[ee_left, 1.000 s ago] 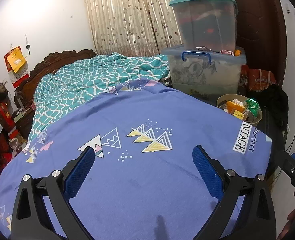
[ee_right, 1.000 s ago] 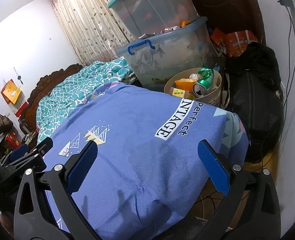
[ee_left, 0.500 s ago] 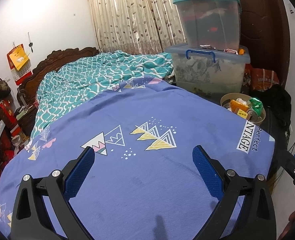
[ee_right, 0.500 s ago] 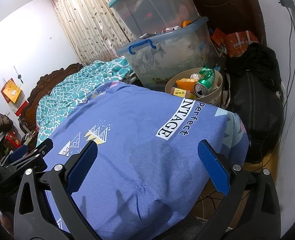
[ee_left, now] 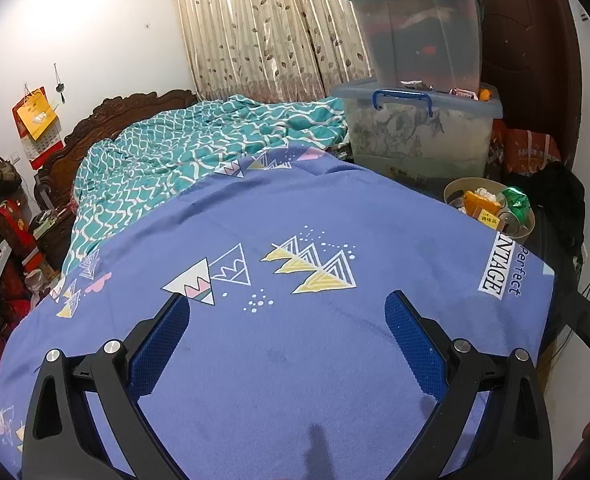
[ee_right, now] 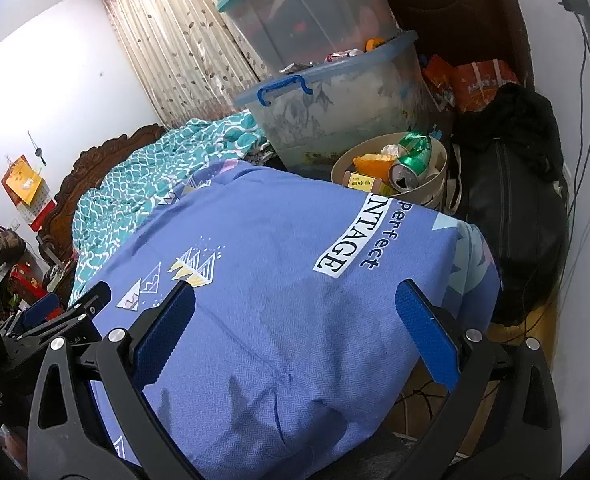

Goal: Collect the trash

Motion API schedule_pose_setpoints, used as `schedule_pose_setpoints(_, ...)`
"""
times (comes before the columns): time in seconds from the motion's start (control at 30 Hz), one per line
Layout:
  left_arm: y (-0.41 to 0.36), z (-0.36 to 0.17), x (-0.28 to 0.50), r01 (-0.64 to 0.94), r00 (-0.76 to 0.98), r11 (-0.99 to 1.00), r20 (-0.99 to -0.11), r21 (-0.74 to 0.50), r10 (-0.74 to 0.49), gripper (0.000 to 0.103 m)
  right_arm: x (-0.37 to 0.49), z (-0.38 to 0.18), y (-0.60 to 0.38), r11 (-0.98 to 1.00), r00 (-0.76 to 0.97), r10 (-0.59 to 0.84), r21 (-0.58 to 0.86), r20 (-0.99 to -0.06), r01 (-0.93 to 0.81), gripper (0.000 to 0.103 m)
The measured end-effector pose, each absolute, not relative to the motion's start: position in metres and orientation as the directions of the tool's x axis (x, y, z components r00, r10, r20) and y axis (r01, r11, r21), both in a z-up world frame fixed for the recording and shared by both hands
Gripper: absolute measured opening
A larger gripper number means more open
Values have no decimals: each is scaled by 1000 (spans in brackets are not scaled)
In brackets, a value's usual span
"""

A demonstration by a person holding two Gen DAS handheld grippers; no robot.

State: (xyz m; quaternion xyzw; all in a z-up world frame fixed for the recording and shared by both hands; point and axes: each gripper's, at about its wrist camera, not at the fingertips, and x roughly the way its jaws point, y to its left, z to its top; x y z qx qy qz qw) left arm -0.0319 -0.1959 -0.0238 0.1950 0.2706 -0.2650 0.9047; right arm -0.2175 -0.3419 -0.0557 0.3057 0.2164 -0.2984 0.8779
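1. Trash sat in a round beige bin (ee_right: 435,192) off the far right corner of the bed, touching the foot of the lower storage tub (ee_right: 335,112) — a crushed green can (ee_right: 413,160), an orange wrapper (ee_right: 369,162), a yellow labelled box (ee_right: 361,181) and a white crumpled tissue (ee_right: 391,149) all piled together.
2. Nothing that read as loose trash showed on the blue bedsheet (ee_right: 275,280); the bin looked like the collection point.
3. Handling guess: the can was light, thin metal, already dented, likely slick — best pinched across its body rather than by the rim. Wrapper and tissue were soft and near weightless, would crumple in a pinch. Box was stiff card, easy by its flat faces.
4. Bin itself seemed rigid plastic; its rim would be the hold if it had to move.
5. Right gripper (ee_right: 295,312) hung over the near bed corner, well apart from the bin — jaws spread wide, blue pads (ee_right: 427,344) bare, holding nothing, touching nothing.
6. Left gripper (ee_left: 287,322) hovered over the middle of the sheet, jaws equally wide apart and empty.
7. Outward: teal patterned quilt (ee_left: 183,160) behind, second tub (ee_left: 419,28) stacked on the lower one, black bag (ee_right: 511,200) just beside the bin.
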Motion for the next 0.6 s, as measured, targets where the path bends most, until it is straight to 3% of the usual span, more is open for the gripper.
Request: schedule_pose_setpoints(0.6,-195,-31,-28,572,710,791,-614,217,-345,94,-213,-62,-347,635,726,-377,411,-575,655,99)
